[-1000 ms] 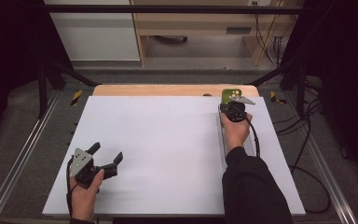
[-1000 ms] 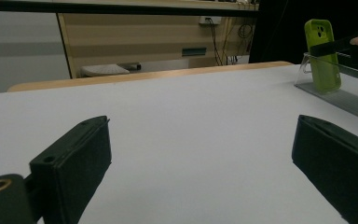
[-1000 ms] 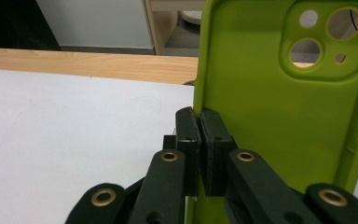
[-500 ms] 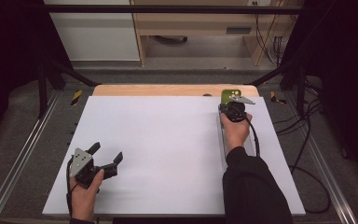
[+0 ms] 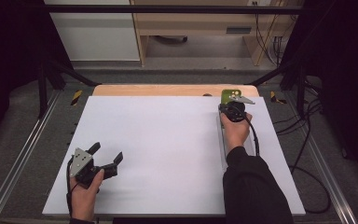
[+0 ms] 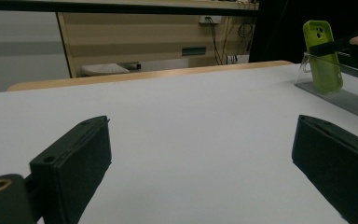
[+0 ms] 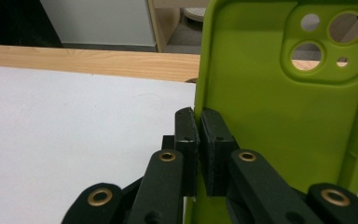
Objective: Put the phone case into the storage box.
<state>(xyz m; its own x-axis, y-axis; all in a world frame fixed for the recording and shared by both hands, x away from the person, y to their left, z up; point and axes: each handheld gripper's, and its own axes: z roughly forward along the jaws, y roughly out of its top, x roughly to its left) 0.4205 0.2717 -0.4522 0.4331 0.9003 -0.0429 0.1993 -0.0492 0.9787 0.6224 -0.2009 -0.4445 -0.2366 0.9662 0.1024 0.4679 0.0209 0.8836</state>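
High view. A white surface [image 5: 168, 154] lies over a wooden top whose far edge shows as a tan strip. The left gripper [image 5: 106, 157], held in the person's left hand [image 5: 85, 198] near the front-left corner of the surface, has its fingers spread well apart with nothing between them. The right gripper [image 5: 233, 103], held in the right hand [image 5: 236, 131] at the far right of the surface, reaches to a green phone case [image 5: 229, 95] that stands close to the far edge. A clear strip-like stand [image 5: 223, 147] runs along the surface beside the right hand and dark sleeve [image 5: 251, 186].

Left gripper view. The two black fingers [image 6: 74, 161] stand wide apart above bare white surface [image 6: 191, 140]. At upper right, well apart from them, the green phone case [image 6: 324, 56] stands upright, its base behind the clear wall of the stand [image 6: 340, 88]; a dark finger of the other gripper crosses its upper part.

Right gripper view. The right gripper [image 7: 198, 149] has its fingers together, clamped on the left edge of the green phone case [image 7: 279, 121], whose camera cut-outs sit at upper right. The white surface [image 7: 74, 135] extends to the left.
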